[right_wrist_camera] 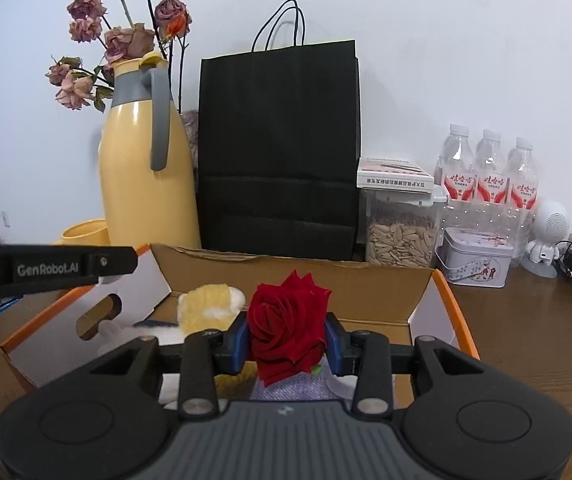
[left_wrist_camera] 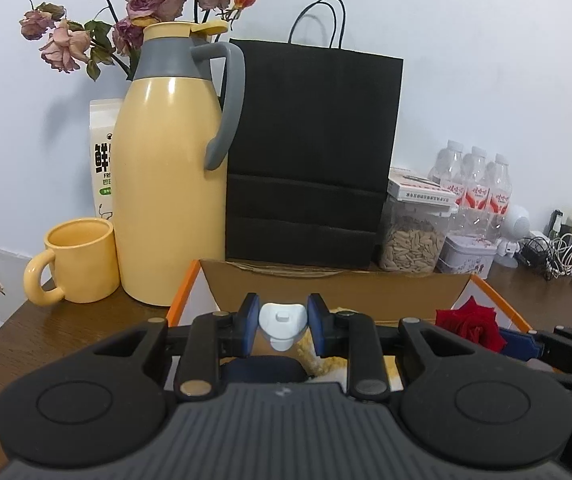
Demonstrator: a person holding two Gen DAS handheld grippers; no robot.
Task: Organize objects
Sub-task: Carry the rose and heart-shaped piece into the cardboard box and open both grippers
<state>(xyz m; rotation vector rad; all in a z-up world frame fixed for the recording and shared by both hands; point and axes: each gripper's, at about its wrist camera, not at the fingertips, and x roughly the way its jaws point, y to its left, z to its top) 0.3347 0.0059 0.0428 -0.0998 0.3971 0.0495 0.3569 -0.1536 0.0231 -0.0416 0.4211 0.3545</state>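
Clamping: left gripper (left_wrist_camera: 282, 326) on smooth white plastic cap (left_wrist_camera: 282, 322); right gripper (right_wrist_camera: 291, 342) on velvety red rose (right_wrist_camera: 286, 320).

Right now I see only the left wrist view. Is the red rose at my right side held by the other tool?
Observer: Yes. The right tool is shut on the red rose, over the open cardboard box.
Operator: What lies under the rose?
Observer: A lilac cloth lies below it.
Operator: How does the box's left side look?
Observer: Its left flap is white with an oval hand-hole cut through it.
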